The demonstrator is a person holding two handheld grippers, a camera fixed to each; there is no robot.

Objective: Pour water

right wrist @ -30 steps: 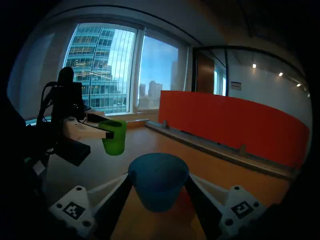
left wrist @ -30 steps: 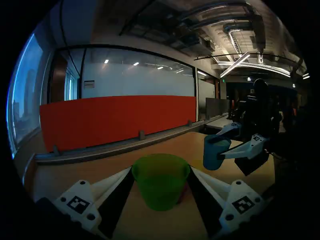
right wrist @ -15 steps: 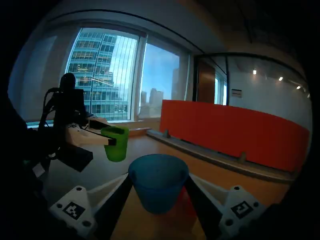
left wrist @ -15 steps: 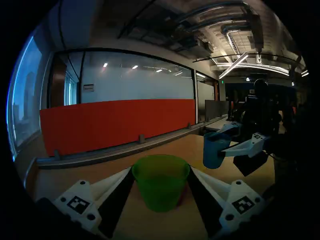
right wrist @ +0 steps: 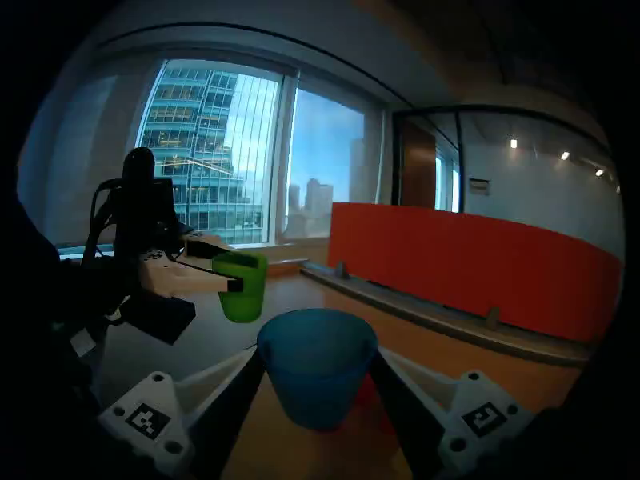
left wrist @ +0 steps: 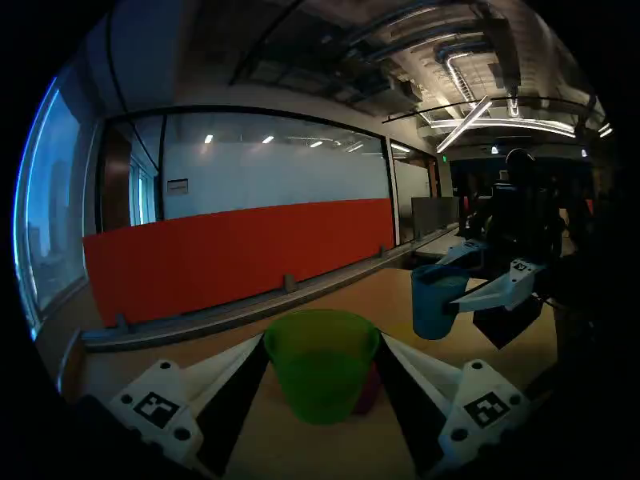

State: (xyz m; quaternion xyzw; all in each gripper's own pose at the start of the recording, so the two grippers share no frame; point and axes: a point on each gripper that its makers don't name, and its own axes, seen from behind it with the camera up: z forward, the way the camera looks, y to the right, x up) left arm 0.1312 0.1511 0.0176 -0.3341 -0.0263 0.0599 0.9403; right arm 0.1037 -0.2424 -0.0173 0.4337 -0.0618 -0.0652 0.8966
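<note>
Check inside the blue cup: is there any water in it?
The blue cup, gripped by the right hand-held gripper, shows its rim and a dim blue upper inner wall. Its near wall covers the bottom, so any water cannot be seen.

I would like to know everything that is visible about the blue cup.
The blue cup is a plain tapered tumbler, wider at its open rim, without a handle, matte like plastic. It is held upright between the two fingers of the right gripper, which press on its sides. Its inside looks dark; whether it holds water cannot be told.
</note>
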